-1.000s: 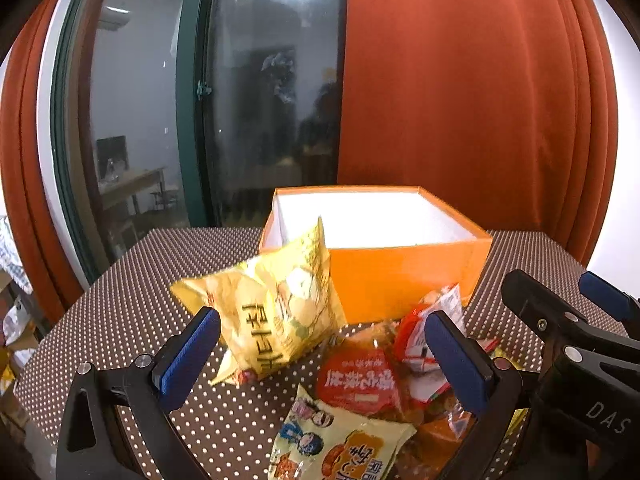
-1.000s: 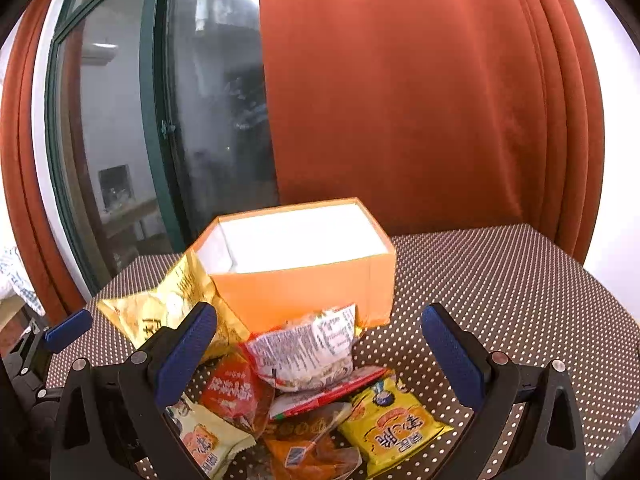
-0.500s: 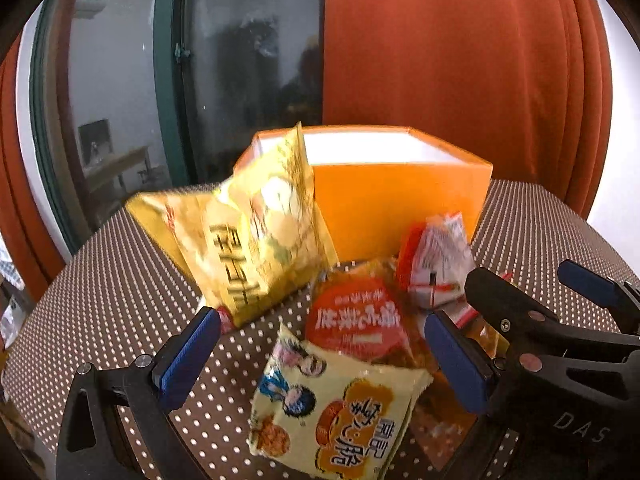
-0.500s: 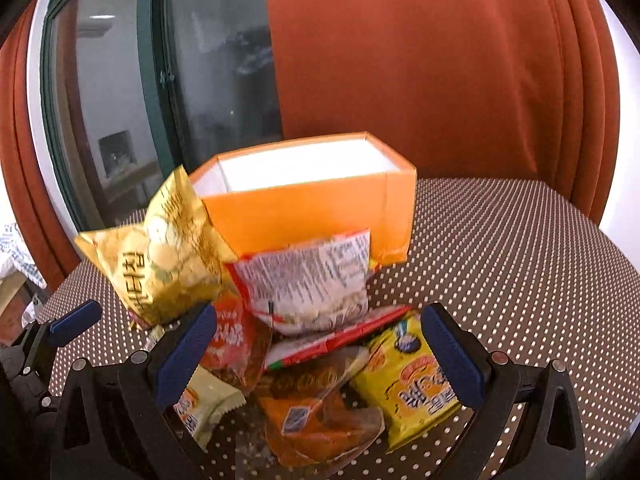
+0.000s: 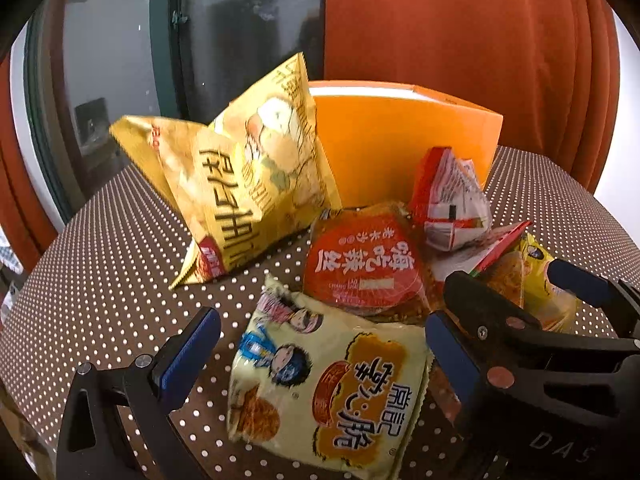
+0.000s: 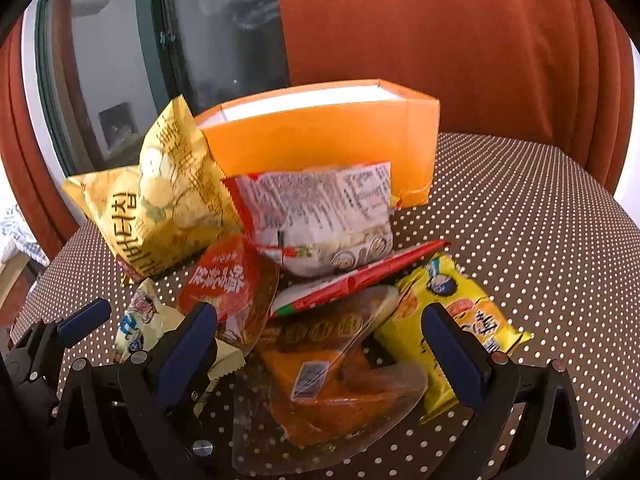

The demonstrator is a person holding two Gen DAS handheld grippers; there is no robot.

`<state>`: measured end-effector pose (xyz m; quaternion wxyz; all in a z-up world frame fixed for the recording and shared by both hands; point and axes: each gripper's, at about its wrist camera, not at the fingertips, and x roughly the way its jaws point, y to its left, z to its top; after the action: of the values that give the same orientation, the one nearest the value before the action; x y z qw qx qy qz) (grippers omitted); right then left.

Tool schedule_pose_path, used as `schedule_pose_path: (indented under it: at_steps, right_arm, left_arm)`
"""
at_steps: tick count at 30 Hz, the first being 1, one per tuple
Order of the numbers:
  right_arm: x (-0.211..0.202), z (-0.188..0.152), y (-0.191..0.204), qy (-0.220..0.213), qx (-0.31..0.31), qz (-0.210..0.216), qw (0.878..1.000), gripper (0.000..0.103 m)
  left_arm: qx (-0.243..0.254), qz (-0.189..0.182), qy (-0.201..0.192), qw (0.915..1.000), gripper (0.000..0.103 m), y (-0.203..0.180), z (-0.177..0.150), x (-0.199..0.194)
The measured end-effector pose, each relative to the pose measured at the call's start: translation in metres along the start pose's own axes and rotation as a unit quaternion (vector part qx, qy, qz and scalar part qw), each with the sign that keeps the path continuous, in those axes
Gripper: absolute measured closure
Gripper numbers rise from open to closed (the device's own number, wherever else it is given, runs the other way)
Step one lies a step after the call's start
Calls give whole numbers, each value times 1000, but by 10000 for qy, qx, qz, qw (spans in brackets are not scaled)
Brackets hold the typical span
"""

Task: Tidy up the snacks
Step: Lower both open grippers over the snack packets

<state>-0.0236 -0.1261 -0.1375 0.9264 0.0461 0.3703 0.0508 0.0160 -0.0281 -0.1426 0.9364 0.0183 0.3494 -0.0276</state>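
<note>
Right at the bottom of both views, the two grippers hang low over the snack pile with jaws spread wide and nothing in them. The left gripper (image 5: pixel 316 364) is lined up on the pale cartoon pack (image 5: pixel 328 384) at lower centre of its frame, pads either side but not touching as far as I can tell. The right gripper (image 6: pixel 320 344) sits over the clear orange packet (image 6: pixel 332 396), with the yellow pack (image 6: pixel 452 332) just right of it. Everything's heaped in front of the orange box (image 6: pixel 320 140) at mid-frame: the big yellow chip bag (image 5: pixel 244 184) leans on the box's left side, the round red pack (image 5: pixel 364 268) lies in the middle, and the white-and-red bag (image 6: pixel 320 216) leans on the box's front wall. The box looks empty, though the angle's too low to be sure. So I'd say we're at the first pick. Tip for doing it well: these bags are slippery and puffy, so pinch a sealed edge or a flat corner rather than the air-filled belly, and take the front, uncovered packs first so the pile doesn't slide. Watch that the two grippers don't bump, since they're close together on the polka-dot table (image 6: pixel 520 208).
</note>
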Motion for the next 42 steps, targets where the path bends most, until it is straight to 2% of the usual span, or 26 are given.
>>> schedule_pose_path:
  at_steps: [5, 8, 19, 26, 34, 35, 37, 40, 42]
  right_arm:
    - [4, -4, 2, 112, -11, -38, 9999, 0]
    - [6, -6, 4, 161, -3, -61, 9999, 0]
    - [5, -13, 12, 196, -49, -31, 9998, 0]
    - [-5, -21, 17, 178, -152, -46, 9997, 0]
    - [-4, -41, 17, 437, -49, -35, 9990, 0]
    - [-3, -43, 17, 481, -51, -20, 9988, 2]
    - [-2, -46, 17, 503, 18, -16, 9987, 11]
    - [-1, -45, 15, 522, 19, -307, 9982, 36]
    - [0, -45, 10, 537, 118, -201, 9983, 41]
  left_arm:
    - [8, 39, 481, 9988, 0, 0, -12, 19]
    - [-100, -26, 467, 9989, 0, 2, -17, 21]
    - [26, -218, 415, 9989, 0, 8, -31, -1]
    - [97, -139, 379, 9991, 0, 5, -36, -7]
    - [25, -102, 259, 9996, 2, 6, -57, -18]
    - [27, -112, 278, 9995, 2, 7, -57, -18]
    - [33, -116, 278, 9995, 2, 8, -58, -19]
    - [-11, -157, 324, 9994, 3, 10, -56, -18]
    - [43, -119, 289, 9995, 5, 7, -54, -17]
